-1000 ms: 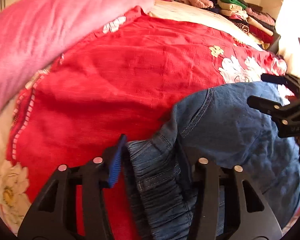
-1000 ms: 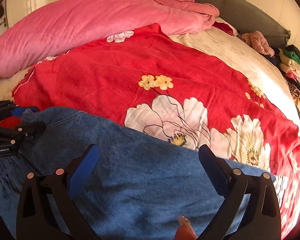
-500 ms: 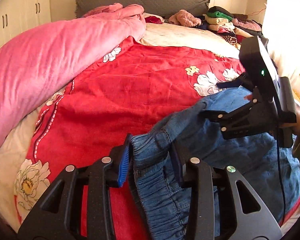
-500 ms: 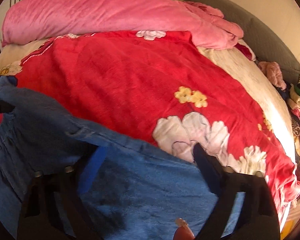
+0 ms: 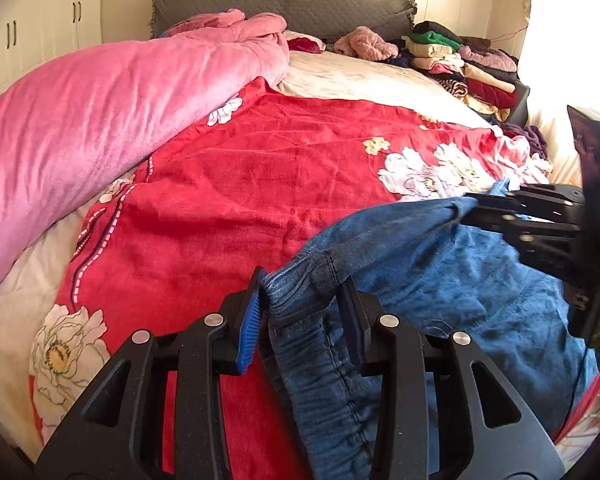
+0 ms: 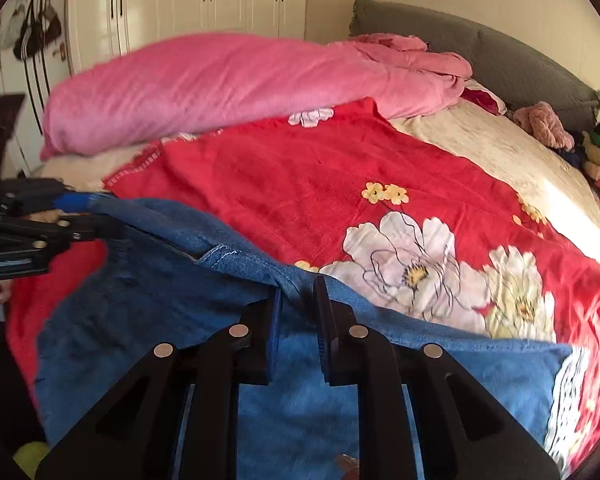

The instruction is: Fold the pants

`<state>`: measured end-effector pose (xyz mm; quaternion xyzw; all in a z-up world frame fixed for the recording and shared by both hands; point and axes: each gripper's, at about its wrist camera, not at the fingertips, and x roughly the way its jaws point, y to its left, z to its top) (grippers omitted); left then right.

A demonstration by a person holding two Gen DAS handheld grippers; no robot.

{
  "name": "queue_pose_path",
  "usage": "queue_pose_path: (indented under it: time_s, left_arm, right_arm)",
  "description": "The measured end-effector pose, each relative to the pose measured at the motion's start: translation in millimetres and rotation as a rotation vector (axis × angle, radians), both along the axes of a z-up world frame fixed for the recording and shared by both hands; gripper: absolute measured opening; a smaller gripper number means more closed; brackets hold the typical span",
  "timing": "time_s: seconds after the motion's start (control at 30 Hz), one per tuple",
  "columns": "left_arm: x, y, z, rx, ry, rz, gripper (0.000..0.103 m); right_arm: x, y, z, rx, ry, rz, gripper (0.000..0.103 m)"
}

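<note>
Both grippers, left [image 5: 300,312] and right [image 6: 296,312], fingers clenched on jeans [image 6: 148,312] top edge, lifted off red blanket [image 5: 228,184] to stretch flat for folding.

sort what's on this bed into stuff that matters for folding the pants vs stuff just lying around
In the job:
- jeans
- left gripper, shut on the waistband
- right gripper, shut on the upper edge
- red floral blanket under them

Just lying about:
- pink duvet
- clothes stack
- pink fuzzy garment
- wardrobe
</note>
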<state>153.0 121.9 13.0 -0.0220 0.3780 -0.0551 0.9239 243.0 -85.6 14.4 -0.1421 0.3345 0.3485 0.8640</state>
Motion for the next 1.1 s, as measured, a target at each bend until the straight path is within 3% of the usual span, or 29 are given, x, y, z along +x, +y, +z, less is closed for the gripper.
queue_pose_path:
  time_s: [0.3, 0.57, 0.8, 1.1]
  left_arm:
    - [-45, -10, 12, 0.002, -0.054, -0.018, 0.028]
    - [-94, -25, 16, 0.039, -0.098, -0.028, 0.028]
    - [-123, -19, -11, 0.01, -0.008, -0.024, 0.029]
    - [-138, -15, -29, -0.002, 0.062, -0.008, 0.029]
  right_arm:
    - [-79, -30, 17, 0.111, -0.022, 0.006, 0.015]
    - [-143, -43, 13, 0.124, 0.01, 0.048, 0.015]
    - [-190, -41, 1, 0.1, 0.043, 0.103, 0.015]
    - [-214, -39, -28, 0.085, 0.119, 0.145, 0.015]
